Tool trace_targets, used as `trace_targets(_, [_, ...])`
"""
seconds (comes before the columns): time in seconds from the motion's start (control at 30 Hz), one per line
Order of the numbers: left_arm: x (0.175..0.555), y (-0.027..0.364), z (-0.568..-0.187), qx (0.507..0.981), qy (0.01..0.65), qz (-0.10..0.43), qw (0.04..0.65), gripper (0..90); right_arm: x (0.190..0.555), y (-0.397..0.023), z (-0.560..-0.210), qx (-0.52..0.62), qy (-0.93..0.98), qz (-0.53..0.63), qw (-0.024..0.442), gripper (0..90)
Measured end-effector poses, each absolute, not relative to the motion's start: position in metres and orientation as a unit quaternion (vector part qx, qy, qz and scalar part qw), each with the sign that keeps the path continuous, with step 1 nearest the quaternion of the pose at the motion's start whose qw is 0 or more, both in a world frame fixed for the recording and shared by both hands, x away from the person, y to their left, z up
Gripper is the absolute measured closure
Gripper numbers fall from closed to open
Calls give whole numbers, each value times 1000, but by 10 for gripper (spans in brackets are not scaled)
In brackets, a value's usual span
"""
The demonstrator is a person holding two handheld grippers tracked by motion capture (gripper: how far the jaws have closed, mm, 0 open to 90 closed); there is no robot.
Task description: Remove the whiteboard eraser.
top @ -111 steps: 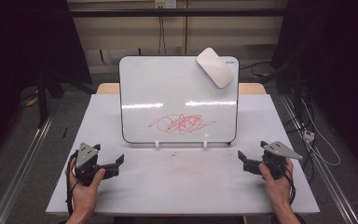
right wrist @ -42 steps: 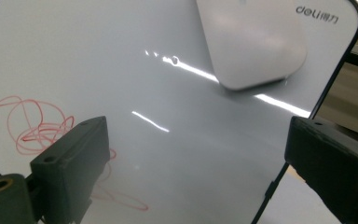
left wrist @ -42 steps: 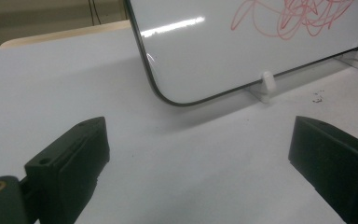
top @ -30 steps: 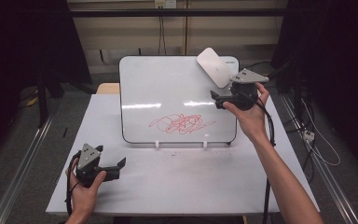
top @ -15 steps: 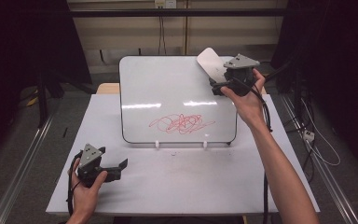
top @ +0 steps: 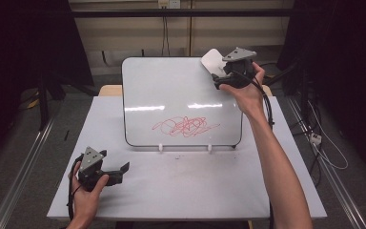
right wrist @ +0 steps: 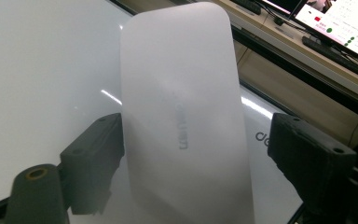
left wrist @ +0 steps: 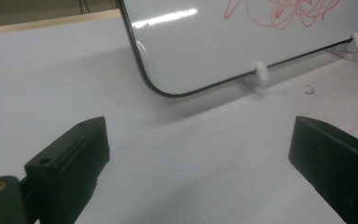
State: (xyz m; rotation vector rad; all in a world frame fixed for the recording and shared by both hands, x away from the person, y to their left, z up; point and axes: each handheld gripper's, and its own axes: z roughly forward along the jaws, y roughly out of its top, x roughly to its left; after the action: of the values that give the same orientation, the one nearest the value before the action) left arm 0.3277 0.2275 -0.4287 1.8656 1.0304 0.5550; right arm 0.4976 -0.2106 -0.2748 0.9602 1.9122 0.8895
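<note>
Right gripper [top: 219, 80]: jaws apart, straddling the white eraser [right wrist: 186, 126] at the whiteboard's [top: 171, 90] upper right corner; left jaw touching it, right jaw clear. Left gripper [top: 119, 171]: jaws apart, low on the table [top: 195, 191], off the whiteboard's lower left corner. Red scribble [top: 186, 126]: whiteboard's lower middle.

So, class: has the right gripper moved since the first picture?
Yes. The right gripper has gone from the table's near right edge up to the whiteboard's top right corner, its open jaws around the white eraser.
</note>
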Motion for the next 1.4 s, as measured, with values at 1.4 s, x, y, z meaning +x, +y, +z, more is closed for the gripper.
trace_targets(1.4, [329,233,-429,751,421,232,453,51,506,-193,-275,367,775,305,414,314])
